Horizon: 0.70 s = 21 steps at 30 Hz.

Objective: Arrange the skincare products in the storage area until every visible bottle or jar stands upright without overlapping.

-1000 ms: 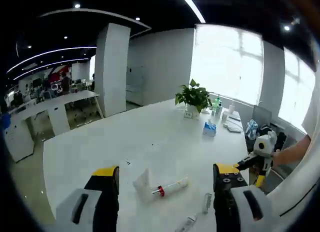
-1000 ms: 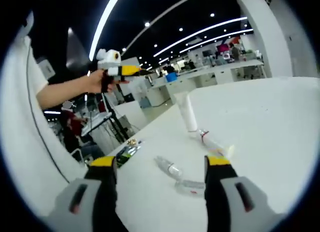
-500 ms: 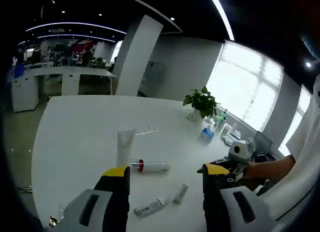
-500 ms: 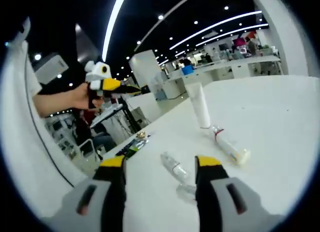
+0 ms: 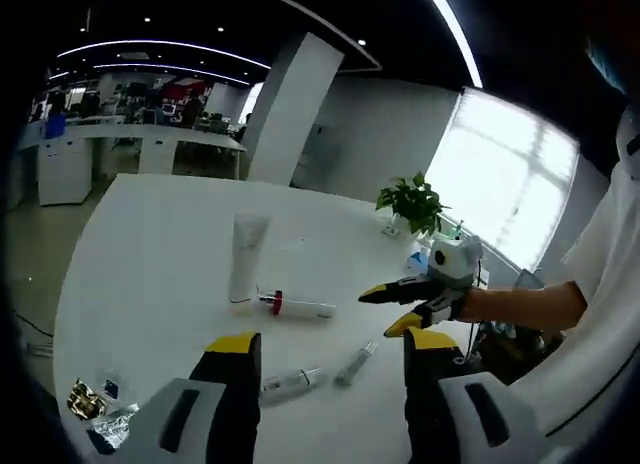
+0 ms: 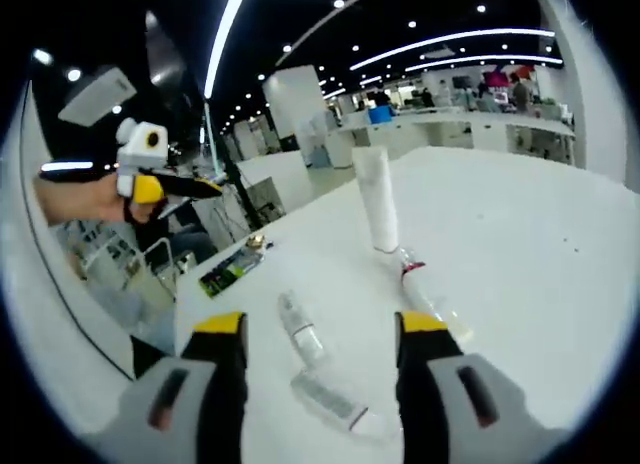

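Observation:
On the white table (image 5: pixel 150 244) a tall white tube (image 5: pixel 245 259) stands upright on its cap. A clear bottle with a red collar (image 5: pixel 295 305) lies on its side beside it. Nearer lie a small bottle (image 5: pixel 290 383) and a small tube (image 5: pixel 352 365). My left gripper (image 5: pixel 332 349) is open above the near edge, holding nothing. A hand holds my right gripper (image 5: pixel 385 309) open in the air, right of the lying bottle. From the right gripper view I see the tube (image 6: pixel 378 199), red-collared bottle (image 6: pixel 425 296), small bottle (image 6: pixel 297 324) and small tube (image 6: pixel 335 404), with my right gripper (image 6: pixel 320 329) open over them and my left gripper (image 6: pixel 205 189) raised at the left.
Foil packets (image 5: pixel 95 404) lie at the table's near left corner, and a flat packet (image 6: pixel 228 271) lies near the edge. A potted plant (image 5: pixel 415 202) and small items stand at the far end by the window. Desks and people fill the office behind.
Both views have shifted as the hands moved. My right gripper has risen further into the left gripper view. The products lie where they were.

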Available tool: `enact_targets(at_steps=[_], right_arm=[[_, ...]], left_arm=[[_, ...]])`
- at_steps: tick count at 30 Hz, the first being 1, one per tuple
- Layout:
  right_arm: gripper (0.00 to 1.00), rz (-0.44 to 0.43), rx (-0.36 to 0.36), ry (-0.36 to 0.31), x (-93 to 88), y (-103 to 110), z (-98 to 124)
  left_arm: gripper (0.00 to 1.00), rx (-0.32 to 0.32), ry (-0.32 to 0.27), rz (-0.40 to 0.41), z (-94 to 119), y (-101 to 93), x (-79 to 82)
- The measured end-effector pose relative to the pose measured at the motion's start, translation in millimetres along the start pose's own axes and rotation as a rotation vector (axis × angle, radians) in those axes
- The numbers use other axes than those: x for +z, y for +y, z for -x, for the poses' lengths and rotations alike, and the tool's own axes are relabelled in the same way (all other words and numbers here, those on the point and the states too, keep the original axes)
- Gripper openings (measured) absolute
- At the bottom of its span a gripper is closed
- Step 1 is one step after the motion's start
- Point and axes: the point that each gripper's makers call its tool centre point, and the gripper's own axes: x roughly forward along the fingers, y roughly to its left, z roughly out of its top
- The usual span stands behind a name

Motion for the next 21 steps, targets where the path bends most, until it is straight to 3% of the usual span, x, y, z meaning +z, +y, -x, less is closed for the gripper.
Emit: enact_targets(at_steps=[2,5,7,11,13,15,18,21], right_arm=[[0.64,-0.01,-0.005,0.021,-1.3,-9,-6],[0.71,0.01,-0.014,0.06,-6.3,-16,-11],[0.74,0.041,-0.031,0.102,-10.0,-25,-17],[0.8,0.061,-0.051,0.112,-4.6,-36,-24],[0.8,0.041,-0.057,0.106,0.4,-45,-29],[0.79,0.037,-0.067,0.117,0.9,-52,-33],[0.76,0.047,-0.086,0.133,2.7,-61,-37],[0.75,0.063,-0.093,0.155,4.0,-70,-42]], left_arm=[[0.57,0.017,-0.015,0.024,0,0.3,-1.1],[0.42,0.031,0.002,0.027,5,1.4,-5.9],[0.39,0.049,-0.009,0.029,8,5.5,-4.6],[0.32,0.095,-0.021,0.013,15,13.7,-1.5],[0.19,0.19,-0.067,-0.104,24,27.0,8.3],[0.14,0.203,-0.111,-0.086,30,28.3,16.0],[0.01,0.194,-0.12,-0.073,35,28.9,18.3],[0.0,0.201,-0.114,-0.09,35,30.6,19.2]])
